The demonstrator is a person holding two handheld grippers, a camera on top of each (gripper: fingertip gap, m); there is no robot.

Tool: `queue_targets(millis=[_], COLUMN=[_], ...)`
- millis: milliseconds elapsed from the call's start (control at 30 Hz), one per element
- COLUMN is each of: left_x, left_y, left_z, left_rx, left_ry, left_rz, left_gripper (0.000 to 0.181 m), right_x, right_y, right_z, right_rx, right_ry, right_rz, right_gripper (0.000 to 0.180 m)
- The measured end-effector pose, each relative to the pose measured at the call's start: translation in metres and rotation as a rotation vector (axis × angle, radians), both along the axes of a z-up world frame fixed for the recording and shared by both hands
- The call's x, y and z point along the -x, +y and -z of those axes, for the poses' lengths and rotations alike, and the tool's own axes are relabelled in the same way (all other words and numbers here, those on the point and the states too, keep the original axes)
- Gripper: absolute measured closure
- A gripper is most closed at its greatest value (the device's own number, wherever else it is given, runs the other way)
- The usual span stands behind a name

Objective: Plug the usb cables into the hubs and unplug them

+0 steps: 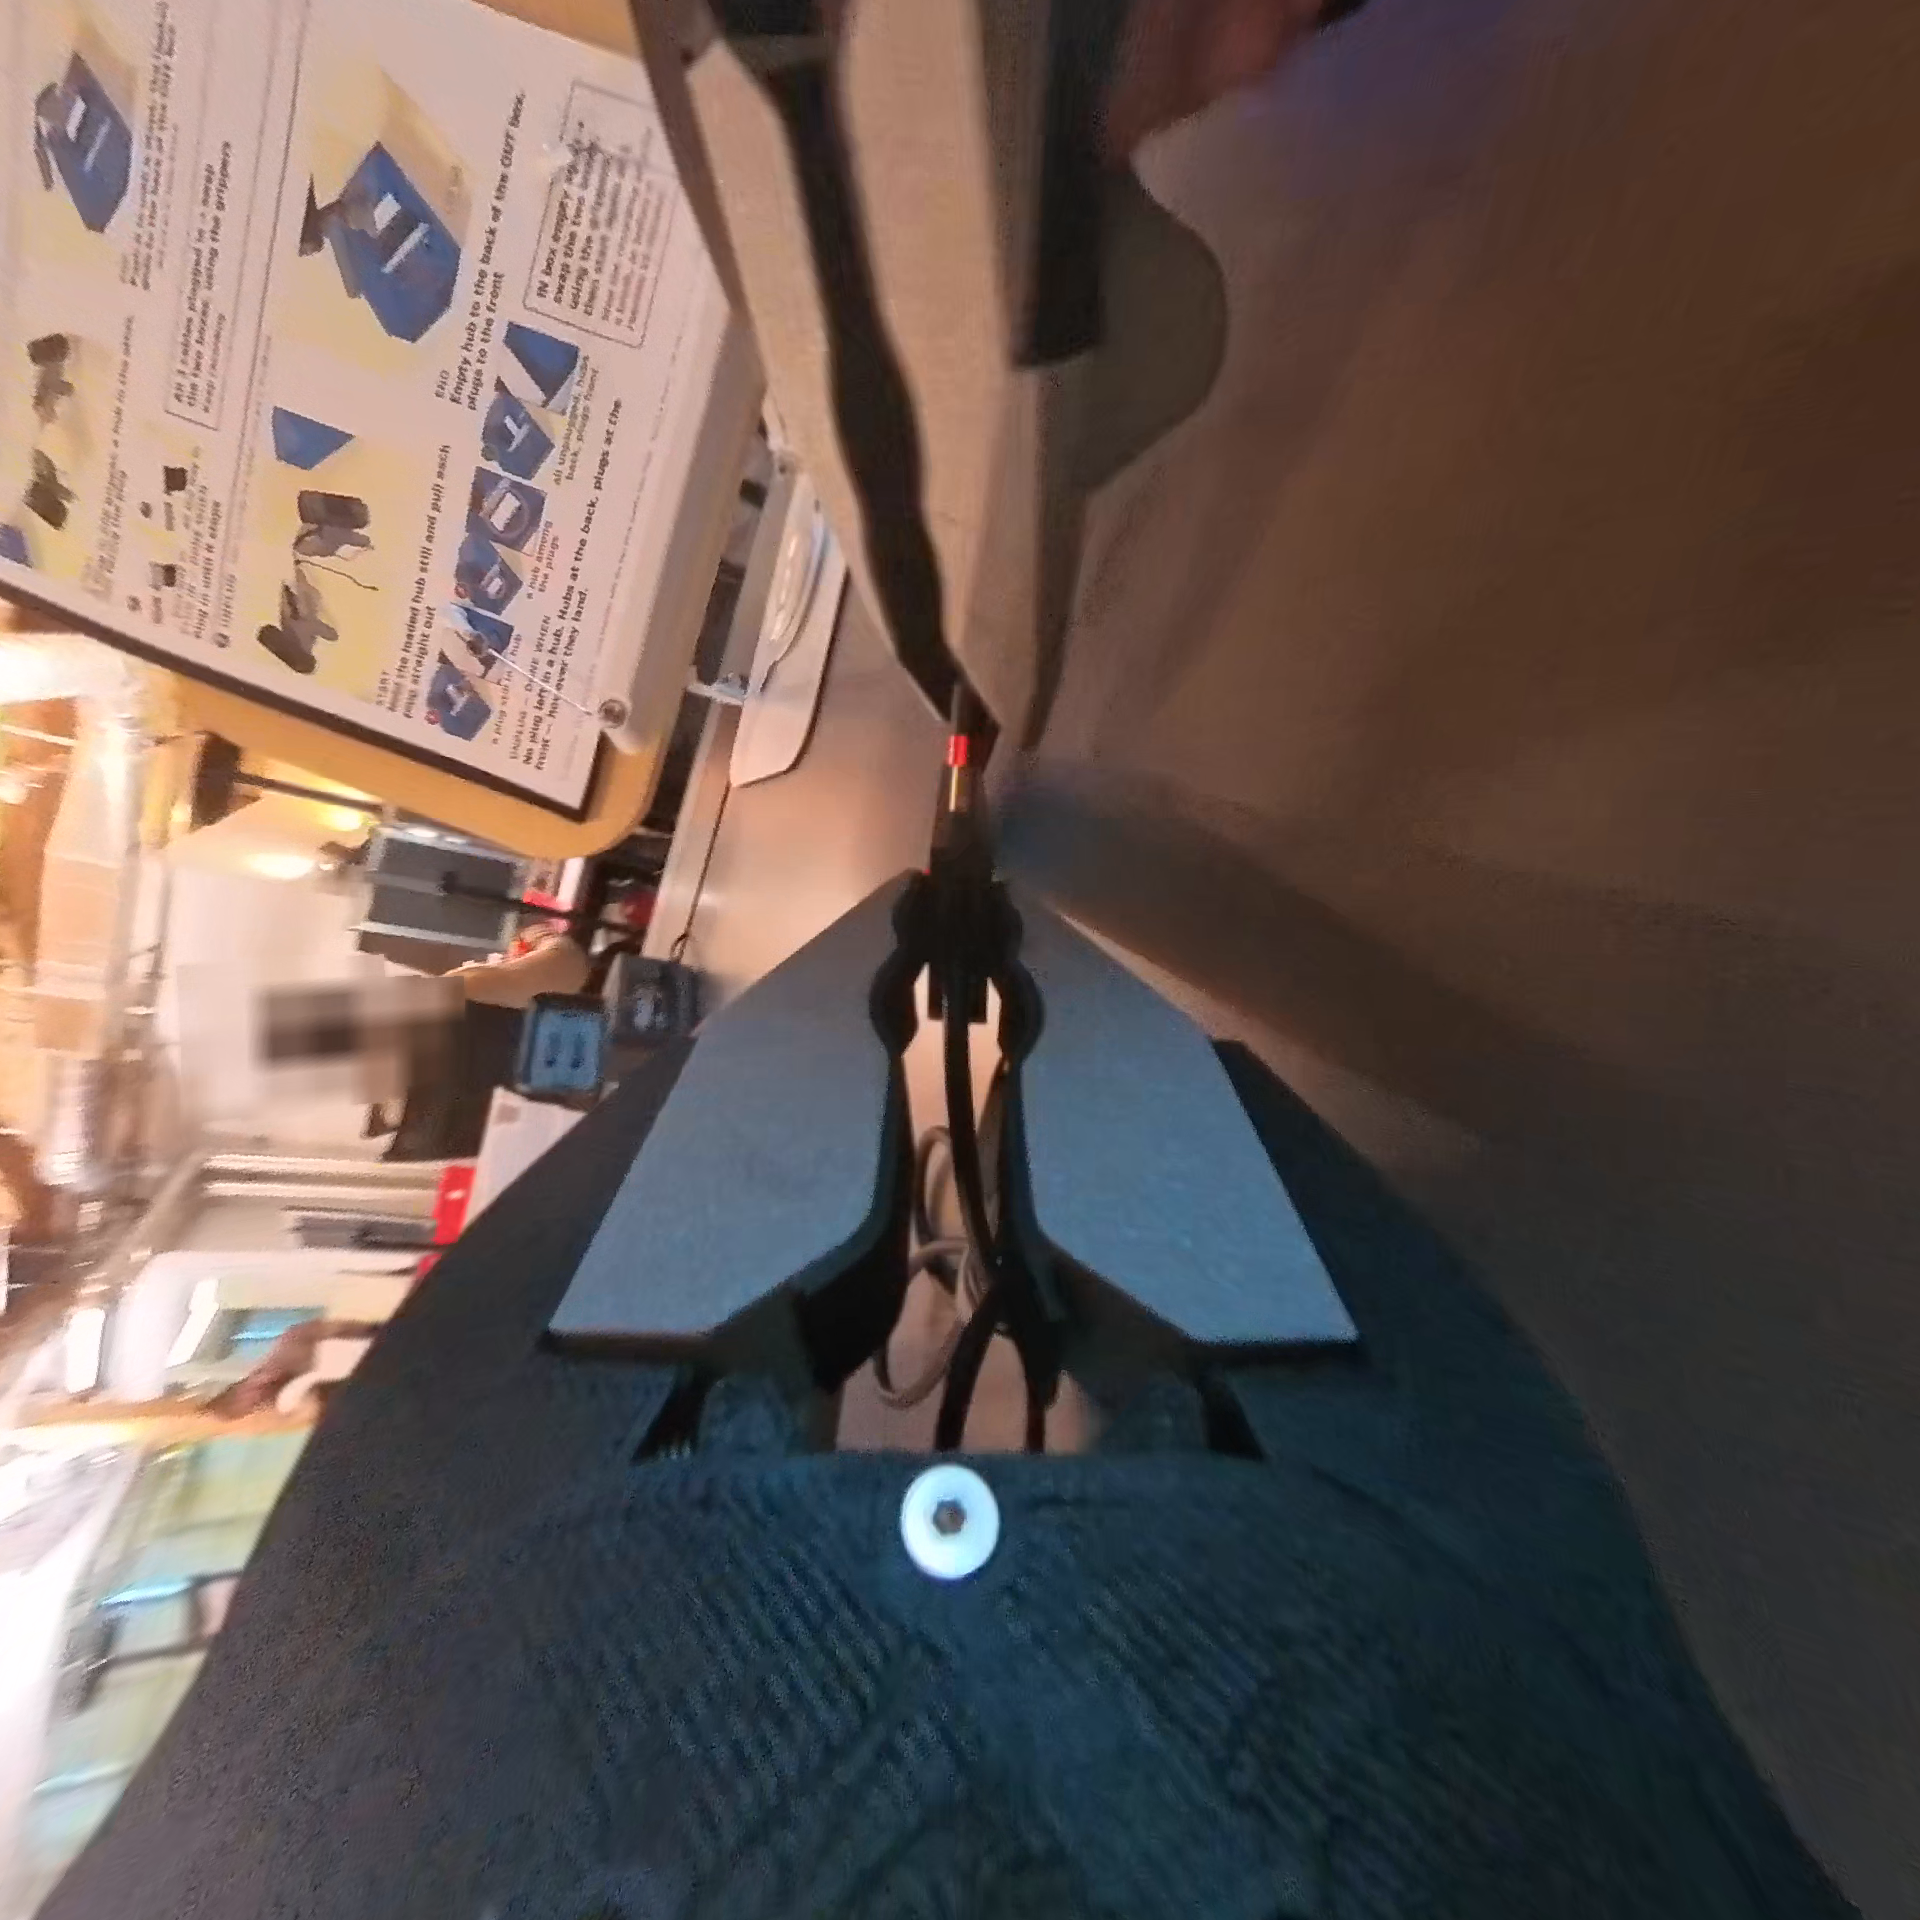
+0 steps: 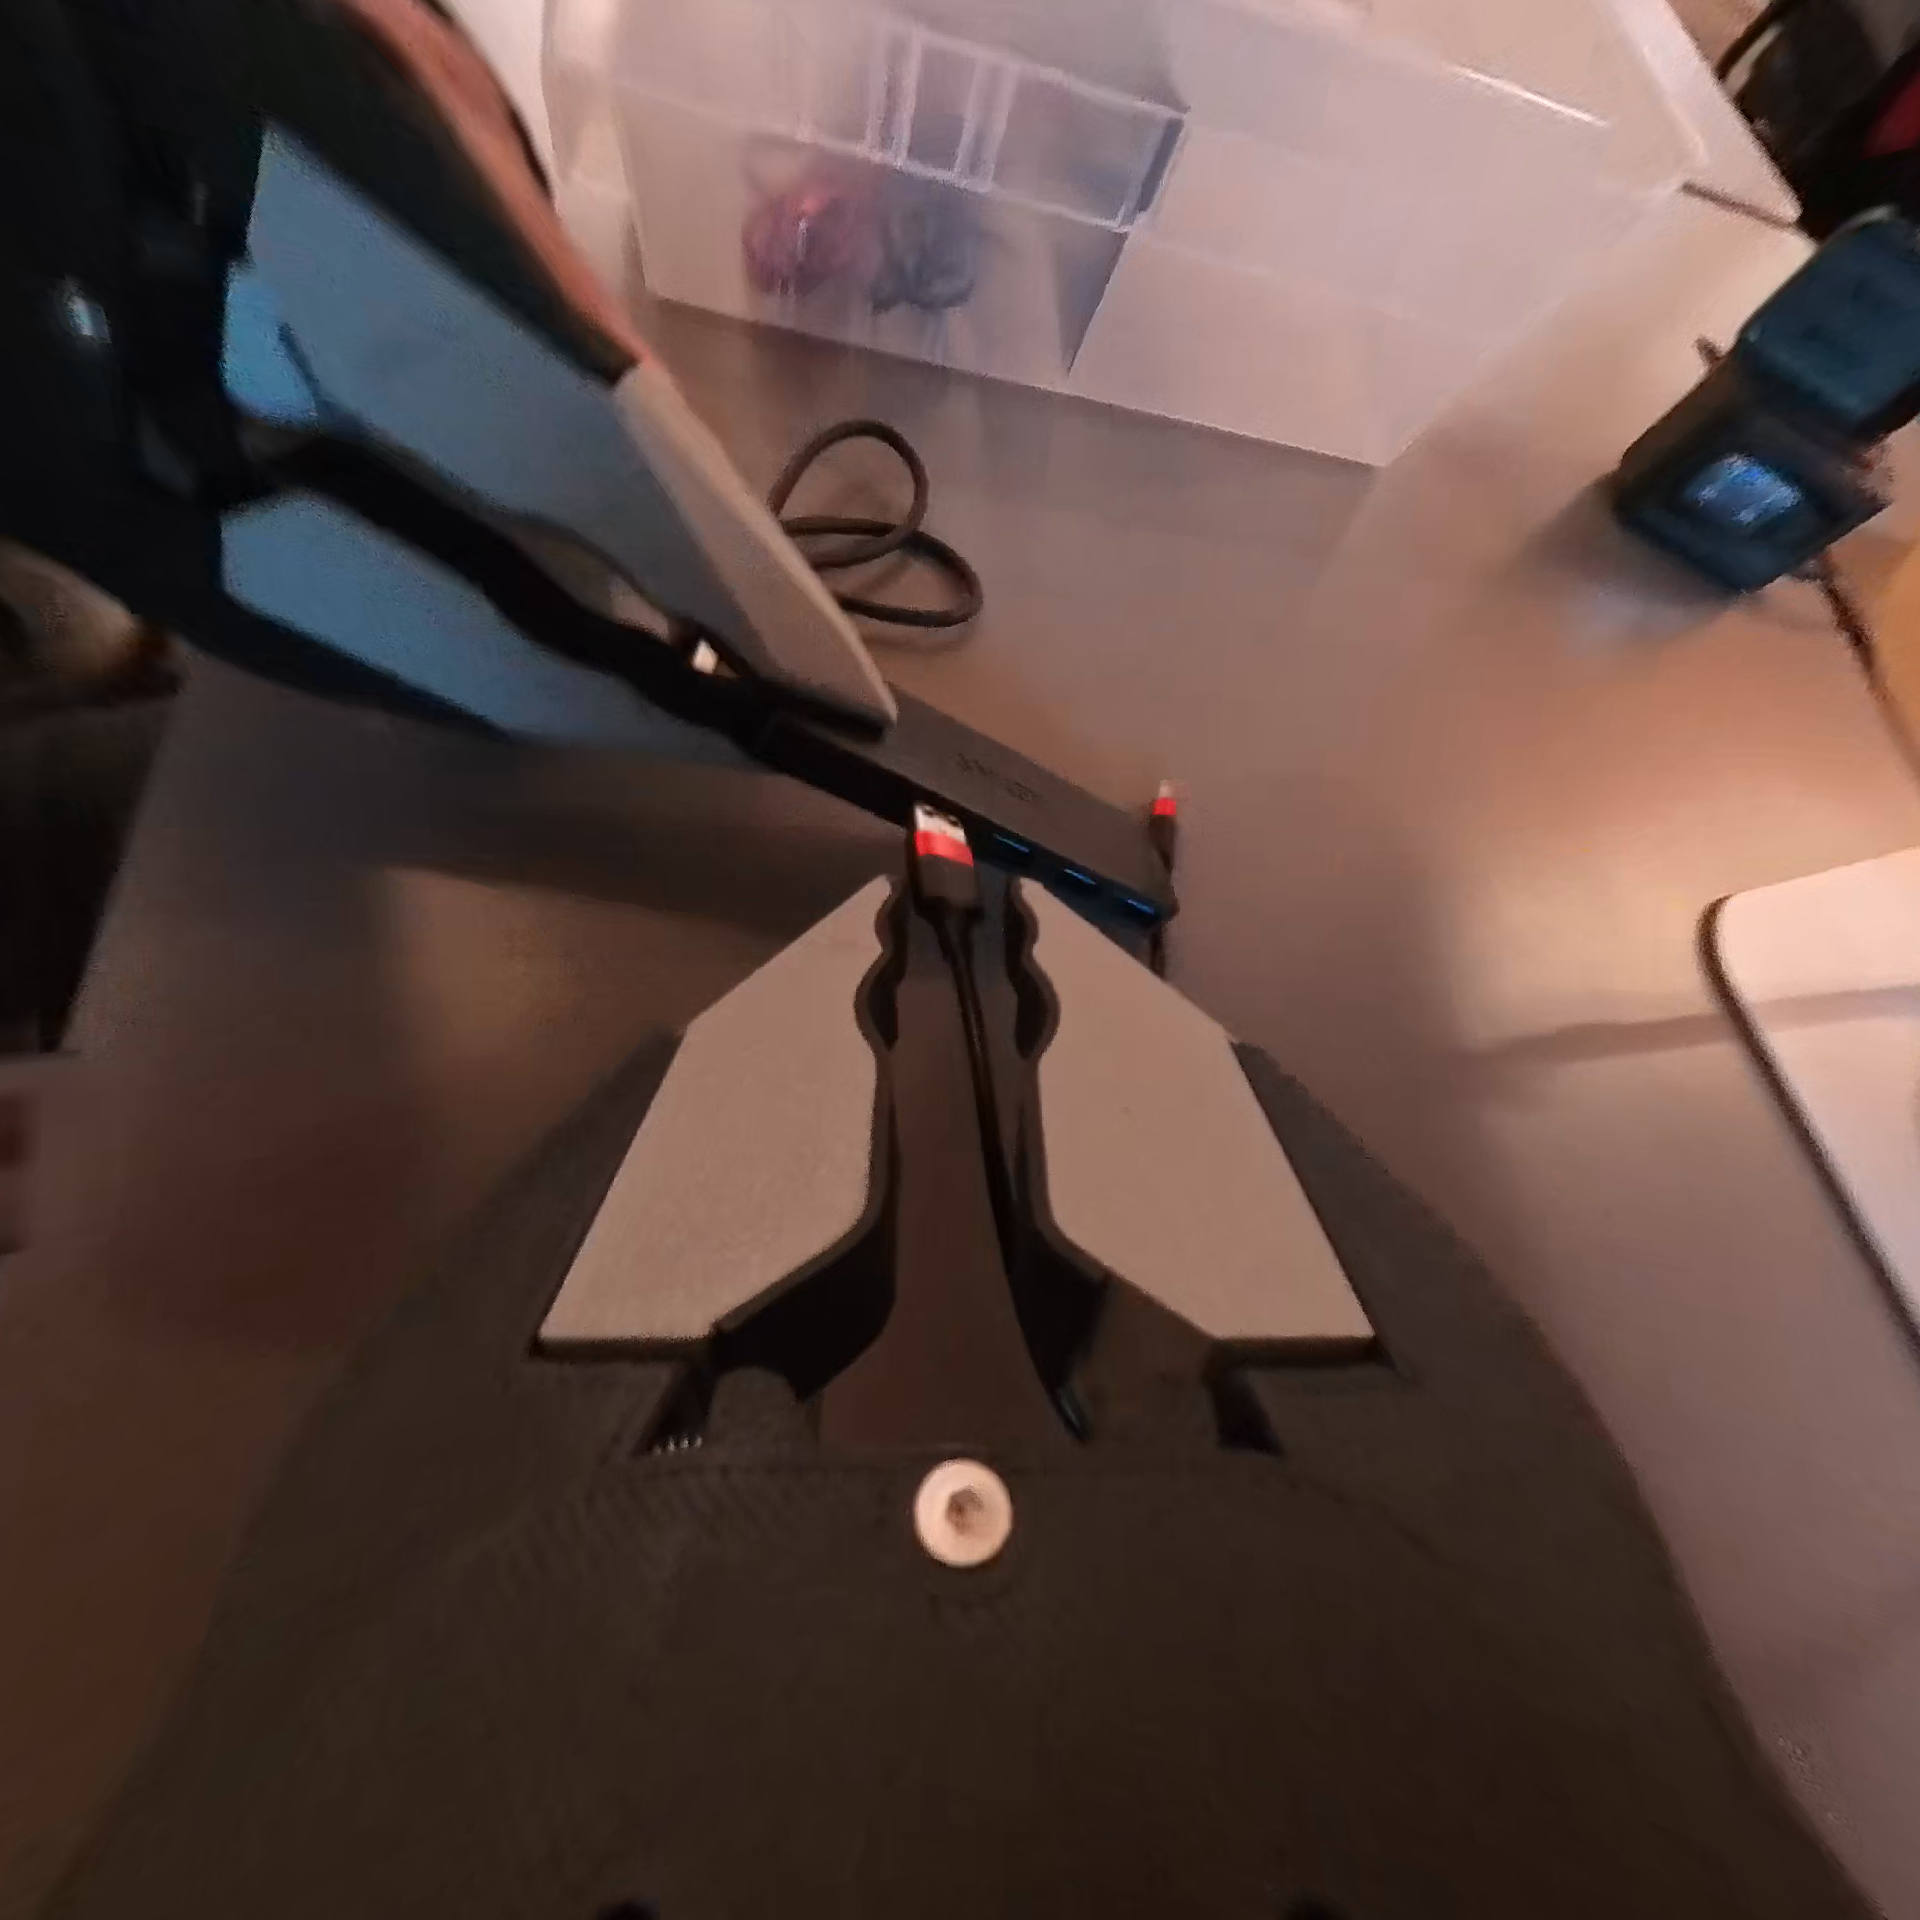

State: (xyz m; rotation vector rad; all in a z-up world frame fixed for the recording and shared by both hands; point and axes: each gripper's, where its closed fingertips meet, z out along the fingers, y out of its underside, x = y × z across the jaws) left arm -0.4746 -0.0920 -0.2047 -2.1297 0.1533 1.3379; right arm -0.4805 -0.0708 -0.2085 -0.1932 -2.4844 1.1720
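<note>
**Right wrist view: red-collared plug at the hub's port row**

Right wrist view shows the right gripper (image 2: 948, 914) pinching a USB plug (image 2: 940, 840) with a red collar, its black cable trailing back between the fingers toward 6 o'clock. The plug's tip meets the port edge of a slim black hub (image 2: 966, 784), which the left gripper (image 2: 727, 675) clamps from 10 o'clock, holding it lifted and tilted above the table (image 2: 1403, 727). Blur makes it hard to say whether the plug is seated or only at the mouth of the port.

To do this step well, the plug should probably stay square to the port row and move straight along its own axis, while the left gripper keeps the hub steady rather than letting it twist.

In the left wrist view the left gripper (image 1: 951, 914) is pressed together on the hub's end, seen edge-on, with the red-collared plug (image 1: 961, 769) just beyond at 12 o'clock.

A coiled black cable (image 2: 883, 540) lies on the brown table at 12 o'clock, a translucent bin (image 2: 1143, 208) behind it. An instruction poster (image 1: 312, 364) stands at 10 o'clock in the left view.
</note>
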Motion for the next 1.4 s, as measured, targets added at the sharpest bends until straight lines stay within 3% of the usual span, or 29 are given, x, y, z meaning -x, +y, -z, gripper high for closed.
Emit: queue_targets(millis=[167, 367, 500, 900, 1233, 1300, 1367, 1400], left_x=[-0.001, -0.014, -0.023, -0.027, -0.016, -0.015, -0.02, -0.023], left_y=[-0.001, 0.005, 0.004, -0.014, -0.027, -0.023, -0.011, -0.005], left_z=[-0.004, -0.013, -0.011, -0.02, 0.007, 0.006, -0.004, -0.01], left_rx=[-0.087, -0.049, 0.098, -0.037, -0.055, -0.102, -0.222, -0.291], left_ry=[-0.09, -0.094, -0.064, -0.19, -0.374, -0.386, -0.404, -0.422], left_rz=[0.028, 0.086, 0.109, 0.171, 0.132, 0.147, 0.21, 0.243], left_gripper=[0.172, 0.173, 0.172, 0.167, 0.14, 0.144, 0.167, 0.167], right_x=[0.005, 0.0, -0.009, -0.026, -0.03, -0.032, -0.036, -0.036], right_y=[0.001, -0.007, -0.012, -0.015, -0.013, -0.014, -0.017, -0.017], right_z=[0.0, -0.006, -0.001, -0.01, -0.01, -0.012, -0.016, -0.018], right_rx=[-0.146, -0.157, -0.219, -0.134, -0.131, -0.112, -0.081, -0.07], right_ry=[0.258, 0.356, 0.427, 0.328, 0.318, 0.317, 0.305, 0.298], right_rz=[0.028, 0.004, -0.056, -0.111, -0.123, -0.133, -0.148, -0.15], right_gripper=[0.174, 0.168, 0.169, 0.172, 0.172, 0.172, 0.172, 0.173])
